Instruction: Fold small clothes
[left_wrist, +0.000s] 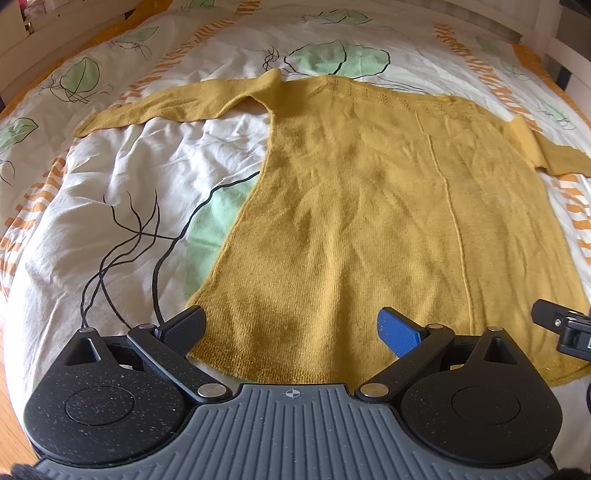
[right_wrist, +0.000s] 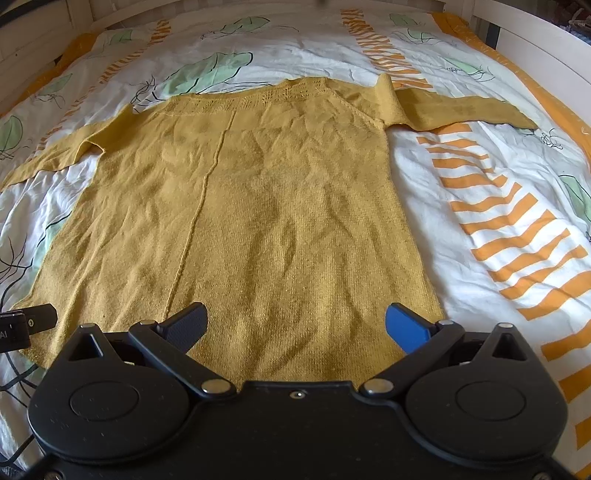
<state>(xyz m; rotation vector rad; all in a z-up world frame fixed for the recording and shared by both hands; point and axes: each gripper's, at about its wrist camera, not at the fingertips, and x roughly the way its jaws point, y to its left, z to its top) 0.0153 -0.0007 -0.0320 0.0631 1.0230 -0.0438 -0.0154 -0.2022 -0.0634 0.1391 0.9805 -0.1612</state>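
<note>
A mustard-yellow knit sweater (left_wrist: 354, 206) lies flat on the bed, hem toward me, both sleeves spread out to the sides; it also fills the right wrist view (right_wrist: 266, 206). My left gripper (left_wrist: 291, 326) is open above the hem's left corner, nothing between its fingers. My right gripper (right_wrist: 295, 325) is open above the hem's right corner, also with nothing in it. The right gripper's tip (left_wrist: 561, 328) shows at the right edge of the left wrist view, and the left gripper's tip (right_wrist: 26, 325) shows at the left edge of the right wrist view.
The sweater rests on a white duvet (left_wrist: 129, 177) printed with green leaves and orange stripes (right_wrist: 517, 236). A white bed frame (right_wrist: 535, 48) runs along the far and right sides. Wooden floor (left_wrist: 11, 435) shows at the lower left.
</note>
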